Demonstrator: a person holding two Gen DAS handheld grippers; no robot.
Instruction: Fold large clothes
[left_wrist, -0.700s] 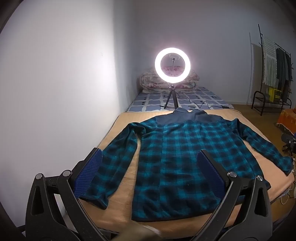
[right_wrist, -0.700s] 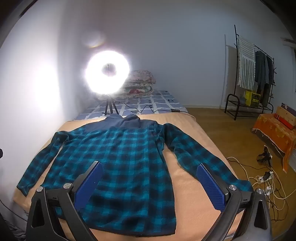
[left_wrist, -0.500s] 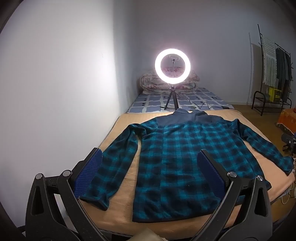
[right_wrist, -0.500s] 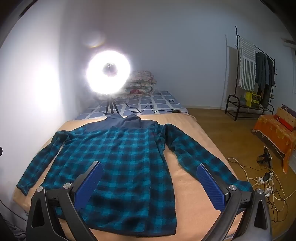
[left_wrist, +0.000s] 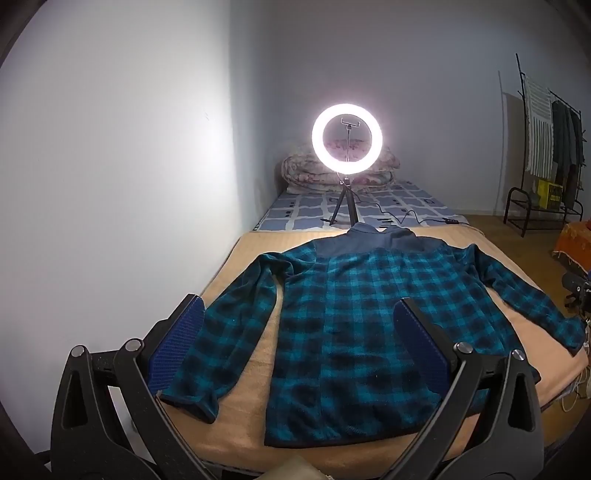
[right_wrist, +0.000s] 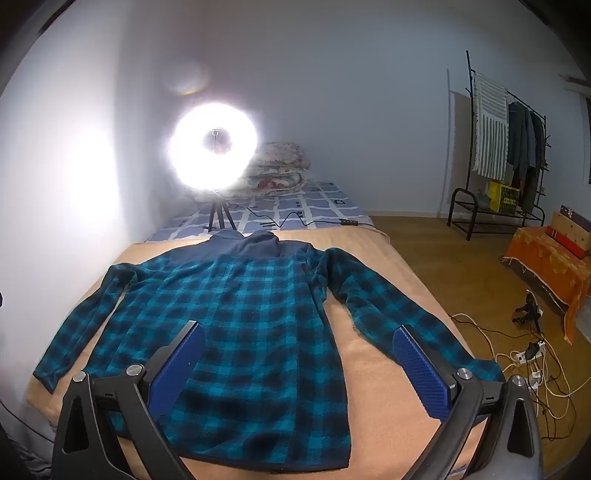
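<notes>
One teal-and-black checked jacket (left_wrist: 354, 332) lies flat on the bed (left_wrist: 258, 354), collar toward the far end, both sleeves spread outward. Two hand-held grippers are present. The left hand-held gripper (left_wrist: 299, 317) hangs above the near hem, jaws spread wide, nothing between them. The right hand-held gripper (right_wrist: 299, 343) hangs likewise, spread and empty. One lit ring light (left_wrist: 346, 139) on a tripod stands beyond the collar. One clothes rack (right_wrist: 495, 147) stands by the far wall.

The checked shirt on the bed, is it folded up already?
No, the checked shirt lies flat on the bed with both sleeves spread out to the sides.
</notes>
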